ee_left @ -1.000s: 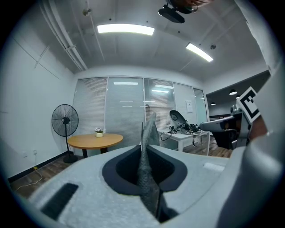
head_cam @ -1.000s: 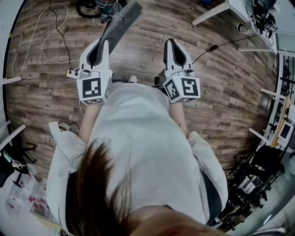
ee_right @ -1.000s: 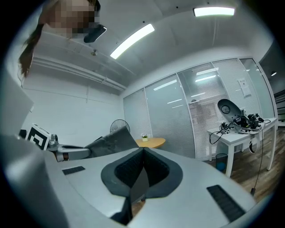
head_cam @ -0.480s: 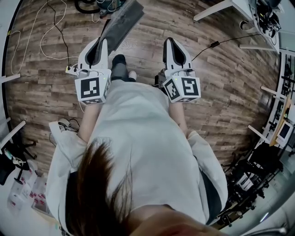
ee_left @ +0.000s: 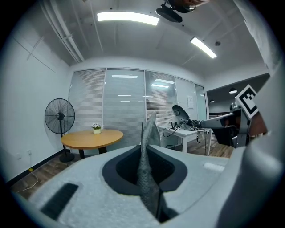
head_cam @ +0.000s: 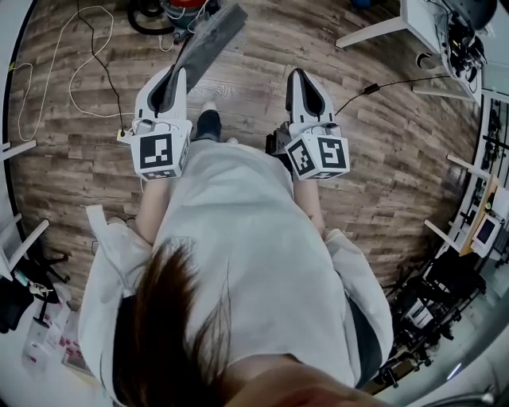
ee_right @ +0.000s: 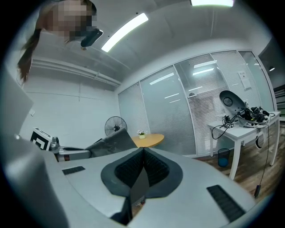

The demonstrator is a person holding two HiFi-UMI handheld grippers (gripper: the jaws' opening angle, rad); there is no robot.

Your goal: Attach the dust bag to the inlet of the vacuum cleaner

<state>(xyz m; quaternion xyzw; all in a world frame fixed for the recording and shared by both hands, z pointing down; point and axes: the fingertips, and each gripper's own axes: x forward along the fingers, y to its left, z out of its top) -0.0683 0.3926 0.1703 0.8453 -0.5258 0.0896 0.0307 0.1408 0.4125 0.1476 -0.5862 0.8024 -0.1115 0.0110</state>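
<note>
My left gripper [head_cam: 176, 73] is shut on a grey fabric dust bag [head_cam: 211, 33], which sticks out past its tips toward the top of the head view. In the left gripper view the bag [ee_left: 145, 169] runs edge-on between the jaws. My right gripper [head_cam: 299, 75] is held level beside it, shut with nothing between its jaws [ee_right: 143, 149]. The right gripper view shows the bag [ee_right: 112, 140] off to its left. A red and black machine with a black hose [head_cam: 159, 11], possibly the vacuum cleaner, lies at the top edge of the head view.
White and black cables [head_cam: 87, 56] trail over the wooden floor at the left. A white desk [head_cam: 413, 20] with gear stands at the top right. Ahead are a round wooden table [ee_left: 91, 138], a standing fan [ee_left: 59, 116] and glass walls with blinds.
The floor has slid toward the bottom of the head view as the person walks forward. The red machine and hose have come into view at the top. Both grippers keep their hold and pose.
</note>
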